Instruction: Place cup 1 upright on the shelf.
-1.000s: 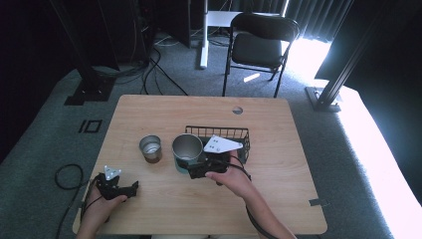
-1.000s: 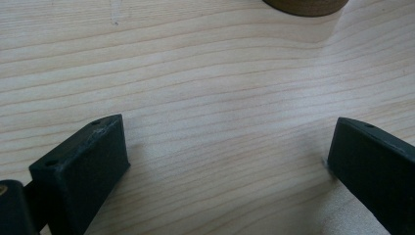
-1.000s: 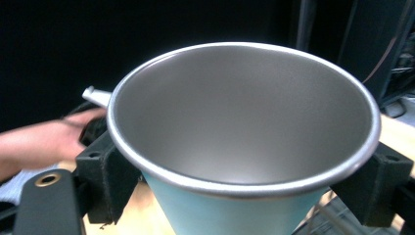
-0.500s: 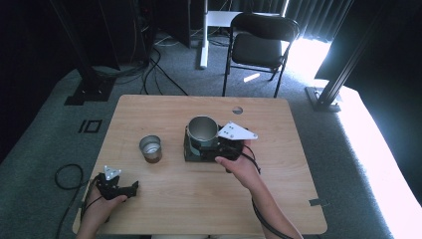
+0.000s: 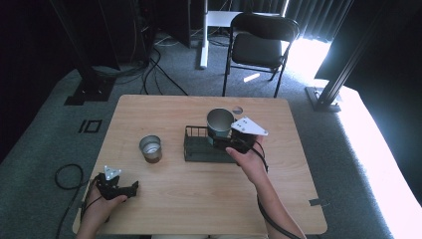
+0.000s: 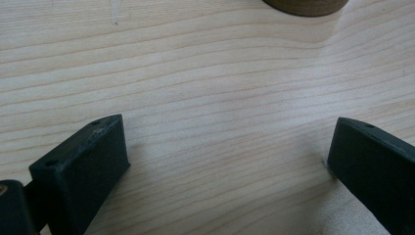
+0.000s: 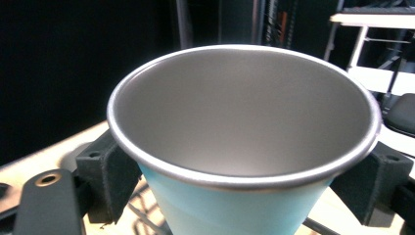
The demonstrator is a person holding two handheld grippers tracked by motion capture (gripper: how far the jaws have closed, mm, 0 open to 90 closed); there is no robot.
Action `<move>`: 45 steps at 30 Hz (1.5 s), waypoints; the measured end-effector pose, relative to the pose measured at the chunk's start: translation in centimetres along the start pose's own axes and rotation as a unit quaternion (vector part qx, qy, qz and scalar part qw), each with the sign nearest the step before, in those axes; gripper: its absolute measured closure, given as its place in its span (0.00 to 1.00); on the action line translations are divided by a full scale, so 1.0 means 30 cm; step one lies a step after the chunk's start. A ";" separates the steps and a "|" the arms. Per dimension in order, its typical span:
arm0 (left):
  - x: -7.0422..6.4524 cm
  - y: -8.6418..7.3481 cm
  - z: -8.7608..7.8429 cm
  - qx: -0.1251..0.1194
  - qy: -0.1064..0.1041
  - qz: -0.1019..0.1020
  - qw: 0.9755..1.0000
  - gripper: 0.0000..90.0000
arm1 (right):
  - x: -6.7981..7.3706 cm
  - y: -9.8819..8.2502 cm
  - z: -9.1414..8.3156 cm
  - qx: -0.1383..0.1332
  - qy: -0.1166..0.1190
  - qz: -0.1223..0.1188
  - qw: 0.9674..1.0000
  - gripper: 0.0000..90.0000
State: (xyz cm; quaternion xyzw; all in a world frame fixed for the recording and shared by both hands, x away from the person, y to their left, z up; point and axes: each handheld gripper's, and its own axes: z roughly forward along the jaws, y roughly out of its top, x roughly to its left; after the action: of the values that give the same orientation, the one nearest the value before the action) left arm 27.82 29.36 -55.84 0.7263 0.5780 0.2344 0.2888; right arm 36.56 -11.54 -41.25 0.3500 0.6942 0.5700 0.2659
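Spanning the middle of the high view, a pale wooden table [image 5: 199,199] with visible grain stands on grey carpet; the wire basket [image 5: 196,149] near its centre serves as landmark for all entries below.

Left of the basket, off the table: a black stand base and loose cables on the carpet.

Left gripper [image 5: 124,189]: well left of the basket and nearer the person, at the table's near left corner, held in the left hand [image 5: 102,206]. In the left gripper view its jaws stand spread wide over bare wood, nothing between them.

Small metal cup [image 5: 150,148]: just left of the basket, upright on the table, mouth up, apart from both grippers.

Wire basket: black, rectangular, long side running left to right across the table.

Blue cup [image 5: 219,124]: above the basket's right end, clear of the tabletop, pinched at its flanks by the right gripper [image 5: 224,142]. The right gripper view shows one jaw pressed against each side of the light blue wall below the steel rim [image 7: 244,181]. Its long axis is near upright, the open mouth pointing up, the narrower base down toward the basket.

Right hand [image 5: 249,162]: just right of the basket.

Beyond the basket, off the table: a black folding chair [image 5: 261,47] and a white desk leg; a bright patch of light lies on the floor to the right.
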 end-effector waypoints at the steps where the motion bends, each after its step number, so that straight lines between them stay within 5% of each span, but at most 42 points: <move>1: 0.000 0.000 0.000 0.000 0.000 0.000 1.000 0.02 | -0.014 -0.007 0.000 0.002 -0.011 0.001 1.000 0.16; 23: 0.000 0.000 0.000 0.000 0.000 0.000 1.000 0.02 | -0.173 -0.159 0.004 0.043 -0.078 0.032 0.996 0.16; 45: 0.000 0.000 0.000 0.000 0.000 0.000 1.000 0.02 | -0.177 -0.221 0.050 0.068 -0.084 0.029 0.994 0.16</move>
State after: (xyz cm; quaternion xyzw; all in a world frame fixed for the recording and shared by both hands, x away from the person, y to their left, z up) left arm 27.81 29.36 -55.84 0.7263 0.5782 0.2339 0.2888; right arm 39.75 -15.52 -48.21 0.4341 0.6963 0.4973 0.2820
